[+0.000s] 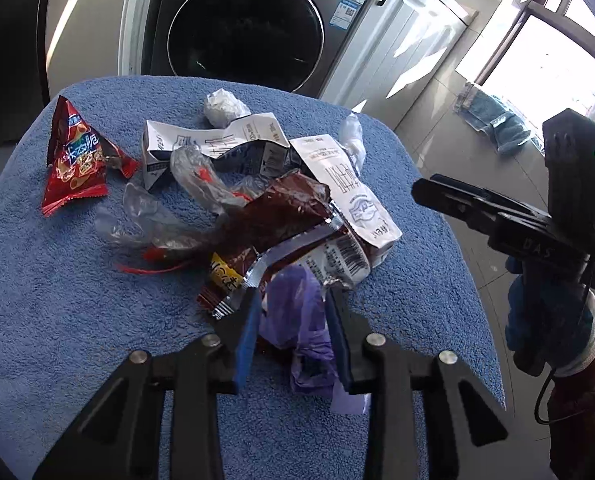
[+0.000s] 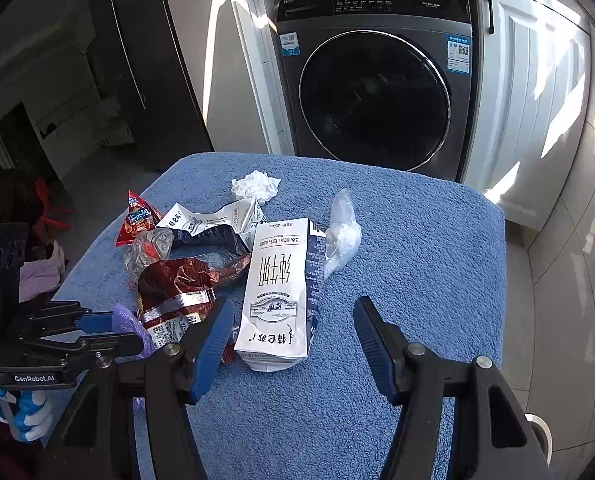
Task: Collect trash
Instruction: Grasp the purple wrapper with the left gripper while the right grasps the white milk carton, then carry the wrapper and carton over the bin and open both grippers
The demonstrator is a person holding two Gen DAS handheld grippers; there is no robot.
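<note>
The purple plastic bag [image 1: 297, 320] is pinched by the left gripper [image 1: 293, 312]; the brown wrapper [image 1: 273, 220] lying over it could be dragged off the bench [image 1: 57, 320] edge. The right gripper [image 2: 293, 340] fingers stand open, empty.

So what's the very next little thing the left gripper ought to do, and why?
Probably lift. The left gripper has its jaws narrowed around the crumpled purple plastic bag on the blue towel-covered table; its blue pads look pressed on it. The right gripper, jaws open, holds nothing.
</note>
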